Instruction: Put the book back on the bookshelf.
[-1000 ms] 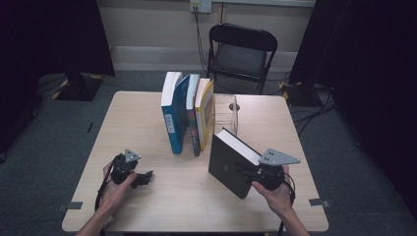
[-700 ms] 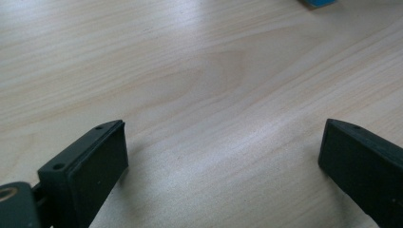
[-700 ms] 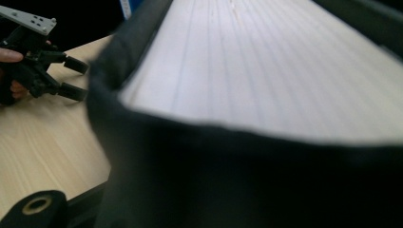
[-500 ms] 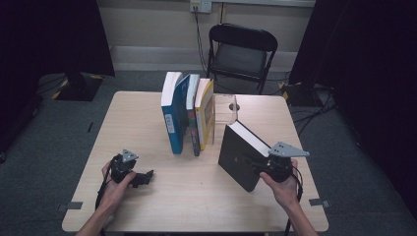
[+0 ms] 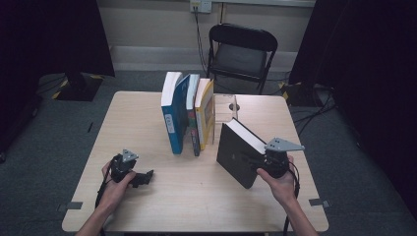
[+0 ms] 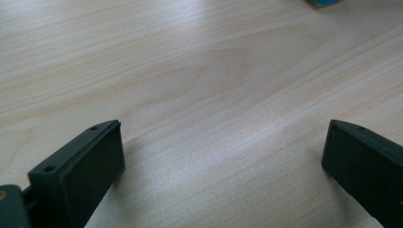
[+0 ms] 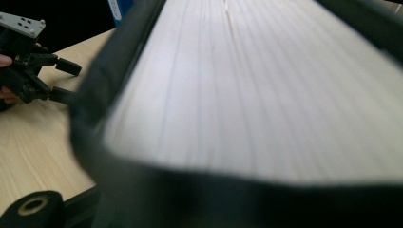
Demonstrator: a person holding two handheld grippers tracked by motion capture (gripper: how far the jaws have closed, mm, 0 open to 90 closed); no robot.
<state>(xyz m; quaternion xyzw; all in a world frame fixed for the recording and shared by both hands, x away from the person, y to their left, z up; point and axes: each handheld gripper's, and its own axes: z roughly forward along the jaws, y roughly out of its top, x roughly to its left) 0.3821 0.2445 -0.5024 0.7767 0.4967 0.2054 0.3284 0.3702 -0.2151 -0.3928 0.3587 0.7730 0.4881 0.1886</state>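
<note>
Fingers of right gripper (image 5: 253,164) clamp black book (image 5: 236,152); left gripper (image 5: 142,178) fingers spread

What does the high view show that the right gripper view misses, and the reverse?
High view alone: the row of upright books standing mid-table, the folding chair behind the table, and the right tongs clamped on the black book's lower edge. Right gripper view alone: the fine lines of the page edges up close. Both: the tilted black book, the left tongs open over bare wood, and the table itself.
</note>
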